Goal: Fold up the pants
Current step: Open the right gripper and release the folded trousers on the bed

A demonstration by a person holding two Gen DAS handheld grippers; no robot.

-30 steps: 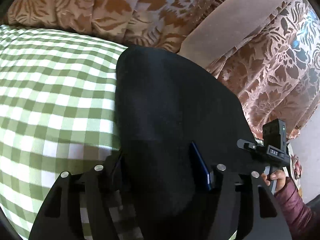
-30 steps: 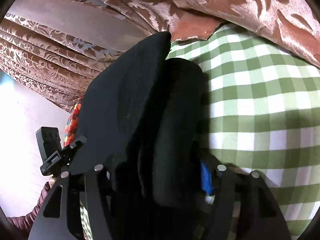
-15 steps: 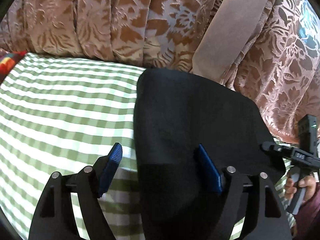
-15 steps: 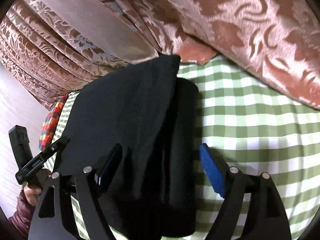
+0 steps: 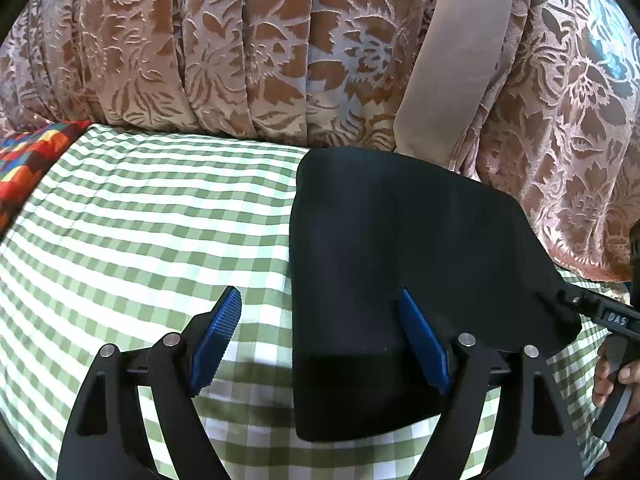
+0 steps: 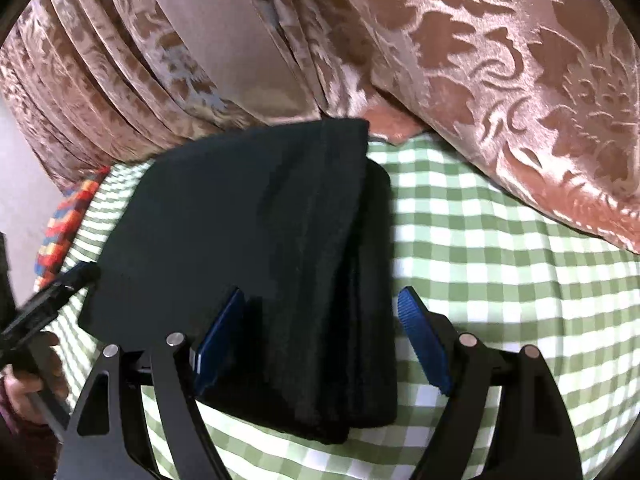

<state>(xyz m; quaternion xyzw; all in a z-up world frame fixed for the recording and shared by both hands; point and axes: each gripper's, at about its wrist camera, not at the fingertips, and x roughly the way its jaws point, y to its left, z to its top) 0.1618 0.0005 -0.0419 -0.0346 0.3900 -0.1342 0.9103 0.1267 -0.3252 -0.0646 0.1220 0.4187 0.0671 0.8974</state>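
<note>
A: Pants point(image 5: 400, 264) lie folded, centre-right of frame, on the checked cloth point(image 5: 140, 220). Left gripper point(image 5: 320, 340) spread, holding nothing.

B: Right gripper point(image 6: 322, 340) likewise spread over the fold's edge. Curtain point(image 6: 500, 60) fills the top; patchwork fabric point(image 5: 24, 160) upper left.

Left of the left gripper point(image 5: 320, 336), the green checked cloth point(image 5: 140, 220) lies bare to the patchwork fabric point(image 5: 28, 156). Ahead of both grippers the brocade curtain point(image 5: 240, 60) closes the way. The folded black pants point(image 6: 280, 260) lie between the right gripper point(image 6: 324, 332)'s spread fingers; bare cloth lies right of it.
</note>
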